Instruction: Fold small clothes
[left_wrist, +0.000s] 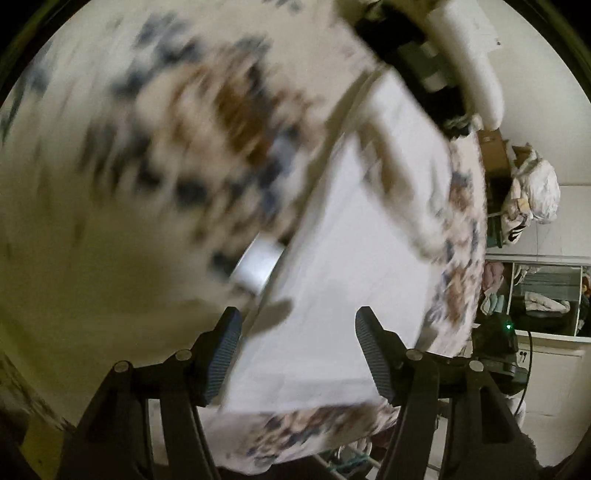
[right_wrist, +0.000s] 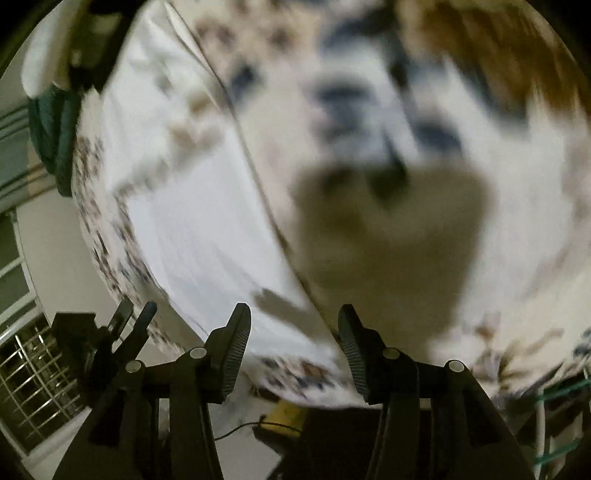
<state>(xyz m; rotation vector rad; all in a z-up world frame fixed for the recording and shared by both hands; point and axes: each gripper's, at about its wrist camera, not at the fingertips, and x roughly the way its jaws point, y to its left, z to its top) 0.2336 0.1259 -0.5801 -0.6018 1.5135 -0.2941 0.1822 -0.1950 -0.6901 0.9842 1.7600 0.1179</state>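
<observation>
Blurrily, the left wrist view shows a floral-printed cloth (left_wrist: 155, 147) at left and a plain white garment (left_wrist: 351, 266) lying flat at center-right, reaching in between the fingers of the left claw (left_wrist: 298, 354), which stands released, holding nothing. Across in the right wrist view, the white garment (right_wrist: 192, 221) lies left of the floral cloth (right_wrist: 424, 155); the right claw (right_wrist: 294, 349) is likewise spread and empty.

A bed under a floral-print cover (left_wrist: 461, 229) fills most of both views, heavily blurred. Beyond it stand pale walls (left_wrist: 546, 110), a shelf of piled laundry (left_wrist: 543, 299) and a cardboard box (left_wrist: 493, 147); a barred window (right_wrist: 40, 365) shows dark
</observation>
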